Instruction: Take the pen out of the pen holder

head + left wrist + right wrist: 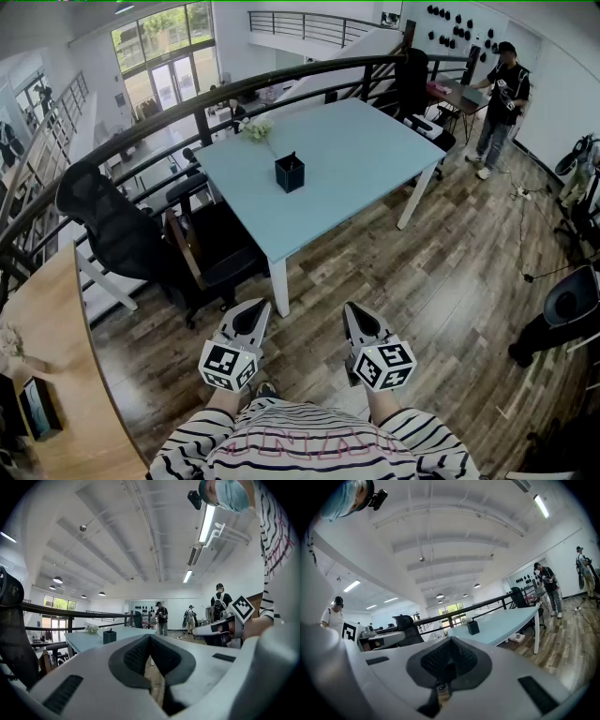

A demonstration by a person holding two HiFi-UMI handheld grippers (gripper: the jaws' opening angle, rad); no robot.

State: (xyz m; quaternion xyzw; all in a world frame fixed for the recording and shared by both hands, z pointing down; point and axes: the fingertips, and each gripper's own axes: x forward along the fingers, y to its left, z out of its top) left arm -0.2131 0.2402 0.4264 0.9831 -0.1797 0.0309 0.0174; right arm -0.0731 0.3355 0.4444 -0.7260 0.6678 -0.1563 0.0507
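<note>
A black square pen holder (290, 172) stands near the middle of the light blue table (356, 159); something dark pokes out of its top, too small to make out. The pen holder (109, 636) also shows small in the left gripper view, and the same pen holder (473, 627) in the right gripper view. My left gripper (254, 315) and right gripper (358, 317) are held side by side close to my body, well short of the table, over the wood floor. Both are shut with nothing between the jaws.
A small white flower bunch (255, 129) lies on the table's far left. Black office chairs (122, 234) stand left of the table by a curved black railing (112, 141). A person (499, 103) stands at the far right by another desk. A wooden counter (56, 375) is at my left.
</note>
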